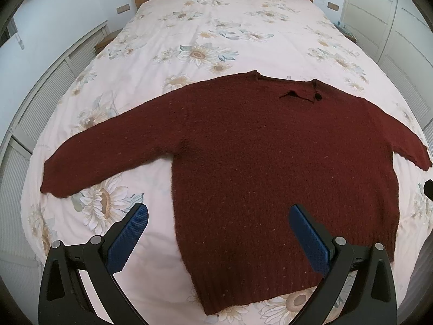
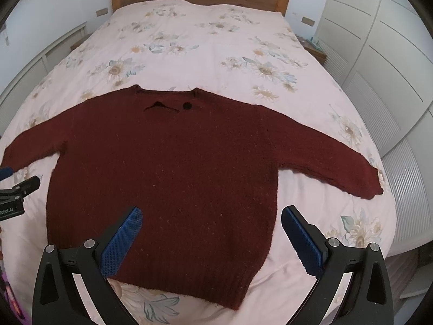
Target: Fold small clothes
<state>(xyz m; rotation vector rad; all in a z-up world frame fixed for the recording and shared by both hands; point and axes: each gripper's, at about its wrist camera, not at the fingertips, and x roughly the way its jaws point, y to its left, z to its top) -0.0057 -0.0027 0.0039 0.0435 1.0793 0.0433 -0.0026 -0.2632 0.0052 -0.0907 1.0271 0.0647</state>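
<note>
Dark red sweater (image 1: 270,168) lay flat, unfolded, on near half of floral bedspread (image 1: 216,27), sleeves spread left and right, hem nearest. Left gripper (image 1: 218,235) and right gripper (image 2: 211,237) hovered over hem, fingers wide apart, holding nothing. No fold made; whole task left.

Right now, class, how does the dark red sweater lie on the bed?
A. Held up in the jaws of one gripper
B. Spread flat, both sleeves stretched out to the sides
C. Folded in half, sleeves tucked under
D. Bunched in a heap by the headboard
B: the sweater lies flat on the floral bedspread, a sleeve out to each side, untouched by either open gripper.
</note>
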